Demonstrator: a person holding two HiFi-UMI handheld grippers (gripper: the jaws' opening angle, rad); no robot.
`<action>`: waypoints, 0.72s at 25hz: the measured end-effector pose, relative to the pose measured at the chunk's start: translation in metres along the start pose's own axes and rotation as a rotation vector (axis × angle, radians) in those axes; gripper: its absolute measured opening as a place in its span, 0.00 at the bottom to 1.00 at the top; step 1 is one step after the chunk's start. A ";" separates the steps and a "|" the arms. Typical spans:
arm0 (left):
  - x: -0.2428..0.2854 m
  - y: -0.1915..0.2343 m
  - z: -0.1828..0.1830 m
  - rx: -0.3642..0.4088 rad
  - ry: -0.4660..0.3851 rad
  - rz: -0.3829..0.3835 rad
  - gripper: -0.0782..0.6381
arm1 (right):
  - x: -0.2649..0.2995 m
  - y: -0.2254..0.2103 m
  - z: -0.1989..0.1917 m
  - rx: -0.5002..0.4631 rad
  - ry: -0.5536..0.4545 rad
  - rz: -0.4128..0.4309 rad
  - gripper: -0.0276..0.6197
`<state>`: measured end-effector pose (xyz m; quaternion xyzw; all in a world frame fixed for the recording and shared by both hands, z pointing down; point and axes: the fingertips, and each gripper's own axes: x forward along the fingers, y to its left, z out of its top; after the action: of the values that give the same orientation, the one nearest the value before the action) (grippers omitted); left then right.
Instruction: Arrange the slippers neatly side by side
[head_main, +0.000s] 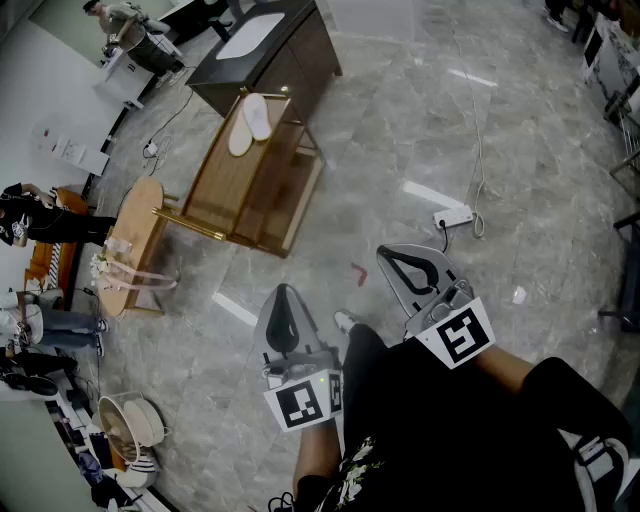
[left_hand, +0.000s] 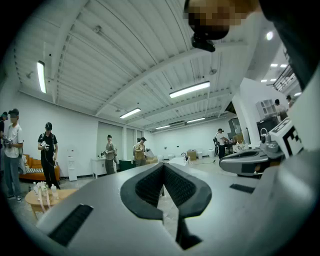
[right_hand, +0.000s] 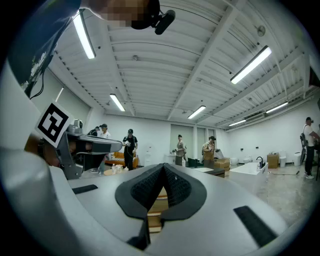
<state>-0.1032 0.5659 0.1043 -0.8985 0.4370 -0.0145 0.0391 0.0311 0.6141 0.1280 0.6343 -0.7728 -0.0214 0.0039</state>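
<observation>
Open grey marble floor (head_main: 400, 150) is spread around the gold-framed wooden rack (head_main: 250, 195), with two pale slippers (head_main: 257, 116) laid on its top. Well apart from the rack, the jaws of the left gripper (head_main: 283, 295) and right gripper (head_main: 388, 256) are kept clenched, empty.

Upper centre of the head view: two pale fabric slippers (head_main: 250, 124) lie just beside each other on top of the gold-framed wooden rack (head_main: 250, 195). The dark wooden white-topped cabinet (head_main: 295, 55) stands above the rack in frame. The round wooden table (head_main: 135, 240) stands left of the rack, and the white power strip (head_main: 453, 217) lies right of it on the grey marble floor (head_main: 400, 110).
</observation>
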 end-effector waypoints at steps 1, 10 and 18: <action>0.000 0.001 0.000 0.002 0.001 0.000 0.11 | 0.001 0.002 0.000 -0.001 -0.001 0.003 0.03; -0.003 0.014 -0.004 0.010 0.000 0.006 0.11 | 0.009 0.013 0.000 0.025 -0.034 0.014 0.03; 0.006 0.036 -0.017 -0.007 0.018 -0.010 0.11 | 0.027 0.016 -0.012 0.009 -0.012 -0.010 0.04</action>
<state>-0.1287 0.5383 0.1181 -0.9007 0.4328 -0.0212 0.0321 0.0101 0.5901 0.1399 0.6382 -0.7696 -0.0217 -0.0036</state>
